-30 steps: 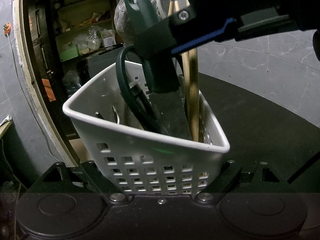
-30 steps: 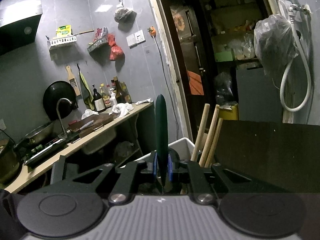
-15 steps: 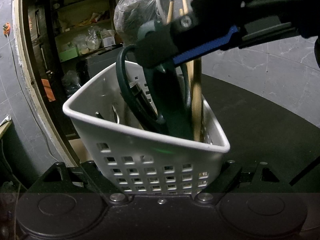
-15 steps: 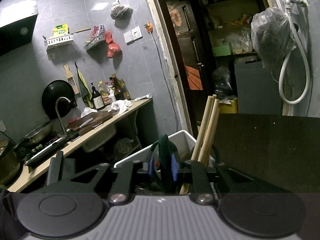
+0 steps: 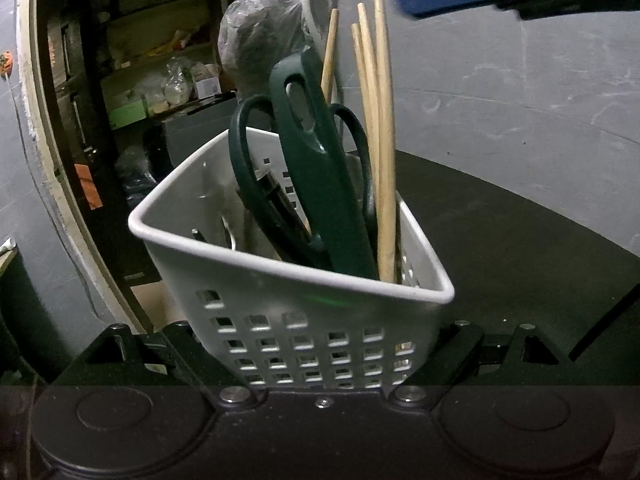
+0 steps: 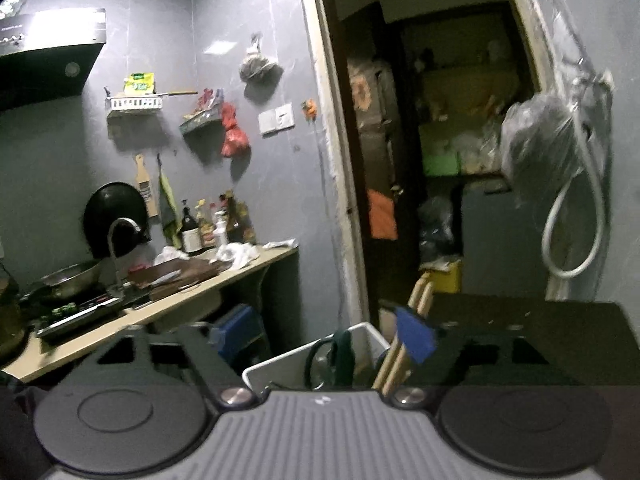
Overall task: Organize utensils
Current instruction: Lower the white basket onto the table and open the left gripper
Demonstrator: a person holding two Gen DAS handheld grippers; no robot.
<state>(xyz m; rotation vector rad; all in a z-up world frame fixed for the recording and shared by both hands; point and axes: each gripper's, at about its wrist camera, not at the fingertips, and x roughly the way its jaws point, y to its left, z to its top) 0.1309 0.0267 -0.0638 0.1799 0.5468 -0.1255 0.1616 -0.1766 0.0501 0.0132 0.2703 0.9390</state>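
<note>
We see a white perforated basket (image 5: pixel 304 320), three-cornered, tilted at the edge of the dark table (image 5: pixel 520 240). In it stand dark green scissors (image 5: pixel 256 184) handles up, a dark green flat-handled utensil (image 5: pixel 320 176) leaning across them, and pale wooden chopsticks (image 5: pixel 380 120) upright at its right corner

Both wrist views sharing basket (image 5: pixel 304 304)

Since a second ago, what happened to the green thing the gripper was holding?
The right gripper let go of the green-handled utensil; its jaws are opening with nothing between them, and it pulled up and away. The utensil now stands in the white basket. The left gripper, basket and chopsticks stayed put.
</note>
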